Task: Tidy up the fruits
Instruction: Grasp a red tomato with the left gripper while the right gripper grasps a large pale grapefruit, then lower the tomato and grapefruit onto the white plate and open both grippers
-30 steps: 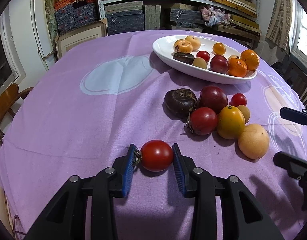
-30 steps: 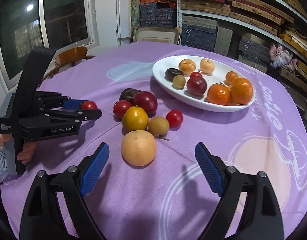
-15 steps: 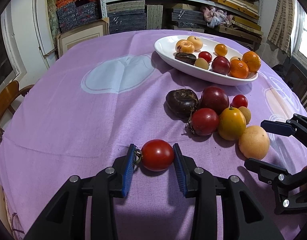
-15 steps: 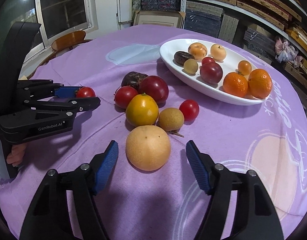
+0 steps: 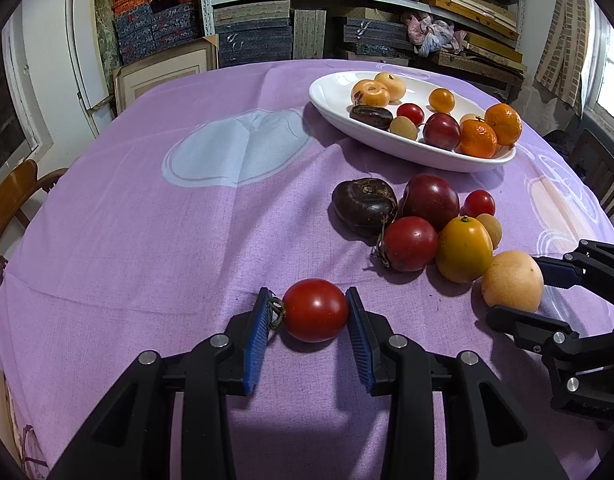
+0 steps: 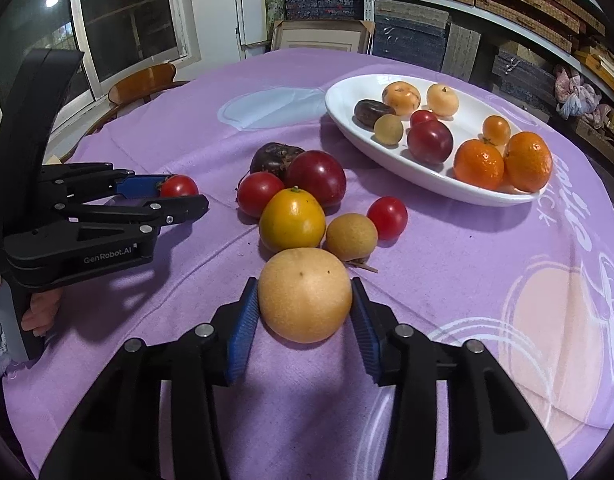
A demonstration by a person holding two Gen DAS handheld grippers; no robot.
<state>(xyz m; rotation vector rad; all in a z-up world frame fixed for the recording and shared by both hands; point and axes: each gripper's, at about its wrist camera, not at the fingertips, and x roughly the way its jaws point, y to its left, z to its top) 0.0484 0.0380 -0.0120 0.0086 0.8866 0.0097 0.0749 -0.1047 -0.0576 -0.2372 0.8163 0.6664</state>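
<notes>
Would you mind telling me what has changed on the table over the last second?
The right gripper moved forward and narrowed its wide-open jaws until the pads bracket the big yellow pear, seemingly touching both sides. The left gripper stayed clamped on the red tomato; the loose fruit pile and white dish are unchanged.

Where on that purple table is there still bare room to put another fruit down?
Bare cloth lies left of the loose fruit pile, around the pale blue patch, and beyond the tan pear toward the pink circle. The white dish is crowded, apart from its bare near end.
</notes>
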